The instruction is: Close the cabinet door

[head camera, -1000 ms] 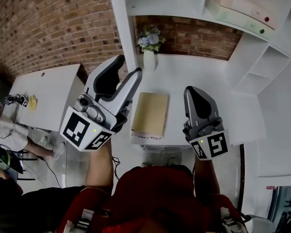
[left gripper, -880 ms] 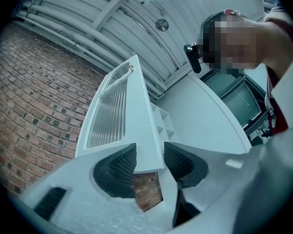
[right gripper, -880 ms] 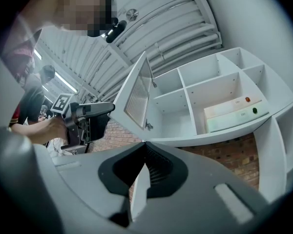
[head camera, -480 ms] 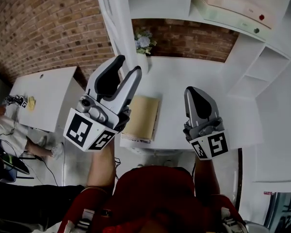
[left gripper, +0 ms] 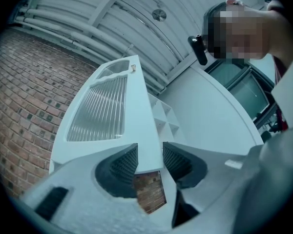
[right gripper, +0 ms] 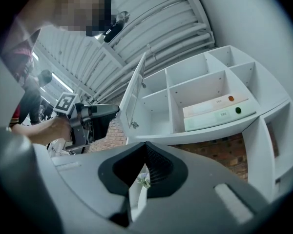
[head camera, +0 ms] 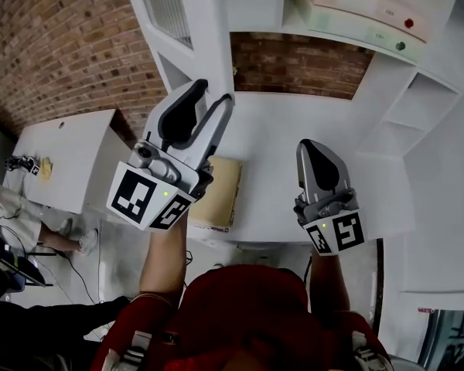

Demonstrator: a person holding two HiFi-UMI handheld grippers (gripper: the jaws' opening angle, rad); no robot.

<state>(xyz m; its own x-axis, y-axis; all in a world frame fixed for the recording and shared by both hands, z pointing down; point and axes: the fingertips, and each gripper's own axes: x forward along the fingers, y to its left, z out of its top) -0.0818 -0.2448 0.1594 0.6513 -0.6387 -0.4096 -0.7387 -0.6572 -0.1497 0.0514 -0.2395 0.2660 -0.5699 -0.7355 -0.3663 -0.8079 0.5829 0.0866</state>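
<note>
The white cabinet door (head camera: 187, 23) with a ribbed glass pane stands swung open at the top left of the head view. My left gripper (head camera: 214, 97) reaches up to its lower edge. In the left gripper view the door (left gripper: 112, 108) rises ahead and its lower corner sits between the jaws of the left gripper (left gripper: 150, 156). Those jaws have just been closing, and I cannot tell whether the pads touch the door. My right gripper (head camera: 310, 148) hangs to the right, shut and empty, away from the door. In the right gripper view the door (right gripper: 135, 89) is seen edge-on above my right gripper (right gripper: 145, 147).
The open white cabinet (right gripper: 195, 99) holds flat boxes (head camera: 348, 10) with a red and a green dot. A tan book (head camera: 223, 193) lies on the white table (head camera: 294, 145) below. A small flower vase (right gripper: 144, 182) shows there. A white side table (head camera: 62, 153) stands at the left by the brick wall.
Both grippers have moved forward toward the cabinet. The door's lower edge now lies between the left jaws, which have narrowed a little. The vase is no longer visible in the head view.
</note>
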